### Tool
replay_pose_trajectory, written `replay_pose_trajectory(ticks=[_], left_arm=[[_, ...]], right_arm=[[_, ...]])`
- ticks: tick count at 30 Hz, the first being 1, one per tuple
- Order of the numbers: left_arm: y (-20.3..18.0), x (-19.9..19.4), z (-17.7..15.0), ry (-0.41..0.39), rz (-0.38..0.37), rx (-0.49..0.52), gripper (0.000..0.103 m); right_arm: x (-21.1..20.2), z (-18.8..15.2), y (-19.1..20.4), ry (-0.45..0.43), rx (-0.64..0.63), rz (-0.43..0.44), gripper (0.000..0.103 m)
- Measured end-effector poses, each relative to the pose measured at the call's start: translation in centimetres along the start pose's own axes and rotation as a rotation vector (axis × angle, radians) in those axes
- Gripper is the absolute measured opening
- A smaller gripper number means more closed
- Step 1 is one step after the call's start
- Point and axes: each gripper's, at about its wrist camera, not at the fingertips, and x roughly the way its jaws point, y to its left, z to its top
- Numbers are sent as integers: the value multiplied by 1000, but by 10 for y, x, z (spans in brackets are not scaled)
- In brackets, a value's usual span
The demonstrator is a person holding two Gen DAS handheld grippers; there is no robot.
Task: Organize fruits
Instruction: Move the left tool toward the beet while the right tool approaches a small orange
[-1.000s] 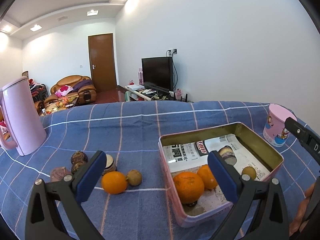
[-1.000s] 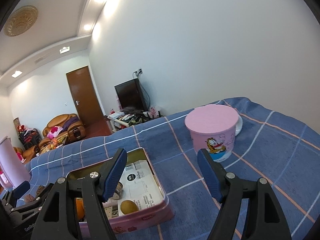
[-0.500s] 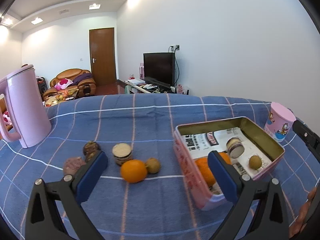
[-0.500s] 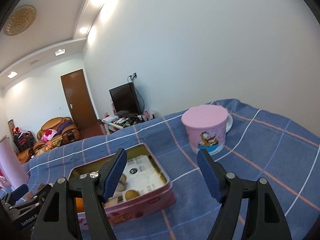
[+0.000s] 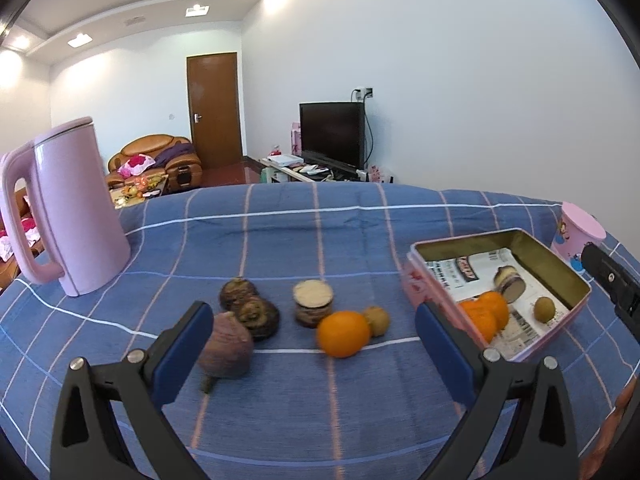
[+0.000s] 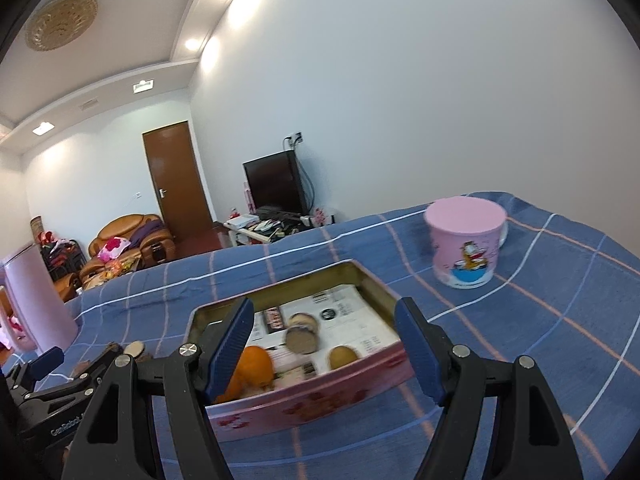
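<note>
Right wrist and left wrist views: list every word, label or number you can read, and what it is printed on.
"GenRobot" (cut off after that): white lettering on the black body of the left gripper, seen in the right wrist view.
Newspaper lining in the pink tin: headlines and print too blurred to read.
Pink cup: a cartoon picture only, no readable words.
No other text shows.
</note>
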Motion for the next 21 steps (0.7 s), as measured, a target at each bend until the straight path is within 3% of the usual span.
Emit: replay_pose_trajectory(ticks=[13,21], left_arm=[[76,15,2,54,35,-60,103],[129,19,10,72,64,-153,103]], right_arm=[[14,-13,63,65,-83,98,74],[30,-22,115,149,-215,181,74]])
